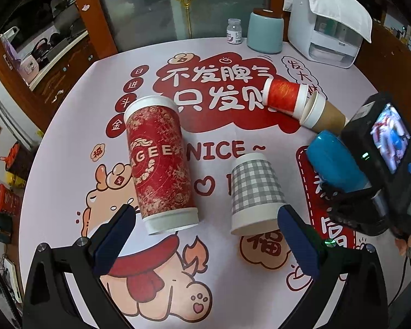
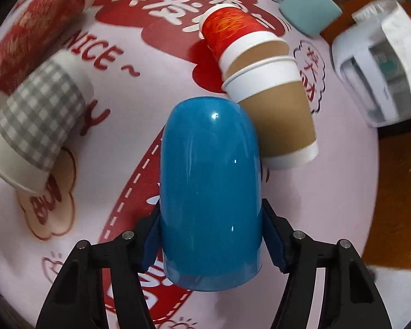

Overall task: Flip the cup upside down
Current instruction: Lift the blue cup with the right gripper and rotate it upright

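Observation:
A glossy blue cup (image 2: 209, 192) is clamped between the fingers of my right gripper (image 2: 211, 235), with its rounded closed end pointing away from the camera and its rim near me. It also shows in the left wrist view (image 1: 334, 161), held by the right gripper (image 1: 350, 192) above the table's right side. My left gripper (image 1: 205, 235) is open and empty, low over the table, with a tall red tumbler (image 1: 160, 161) and a grey checked paper cup (image 1: 256, 194) standing mouth down between and beyond its fingers.
A red paper cup (image 1: 285, 96) and a brown paper cup (image 1: 326, 115) lie nested on their sides at the right back. A teal canister (image 1: 264, 31), a small jar (image 1: 234, 31) and a white appliance (image 1: 326, 24) stand at the far edge of the printed round table (image 1: 68, 164).

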### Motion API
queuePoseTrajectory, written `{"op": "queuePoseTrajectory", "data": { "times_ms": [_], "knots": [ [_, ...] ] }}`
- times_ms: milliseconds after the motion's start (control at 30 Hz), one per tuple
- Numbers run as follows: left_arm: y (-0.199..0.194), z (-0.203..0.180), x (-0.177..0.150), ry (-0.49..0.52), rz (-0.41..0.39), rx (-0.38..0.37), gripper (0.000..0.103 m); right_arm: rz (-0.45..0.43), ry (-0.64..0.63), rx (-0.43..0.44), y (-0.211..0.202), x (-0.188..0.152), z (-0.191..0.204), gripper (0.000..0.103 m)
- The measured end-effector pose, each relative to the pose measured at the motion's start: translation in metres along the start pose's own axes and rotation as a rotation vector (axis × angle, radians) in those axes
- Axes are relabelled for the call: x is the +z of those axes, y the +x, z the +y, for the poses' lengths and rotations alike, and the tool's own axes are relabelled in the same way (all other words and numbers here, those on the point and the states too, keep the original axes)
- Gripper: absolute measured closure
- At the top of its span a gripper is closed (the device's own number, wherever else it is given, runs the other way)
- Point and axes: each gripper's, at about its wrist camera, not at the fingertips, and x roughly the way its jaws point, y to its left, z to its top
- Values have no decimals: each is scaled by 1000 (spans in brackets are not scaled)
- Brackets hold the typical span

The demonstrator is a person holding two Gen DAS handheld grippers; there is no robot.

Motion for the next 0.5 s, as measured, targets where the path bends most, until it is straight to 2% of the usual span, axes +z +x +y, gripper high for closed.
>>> {"op": "queuePoseTrajectory", "data": {
  "times_ms": [100,200,500],
  "knots": [
    [-3,4,-3,-4,-3,1,1,-18,59,51,-8,-4,-7,39],
    [-6,6,-7,-8,-7,-3,1,-29,150,141,-20,-14,-14,39],
    [-16,2,-30,-7,5,-34,1,-52,385,403,-51,-71,-9,39]
  ]
}}
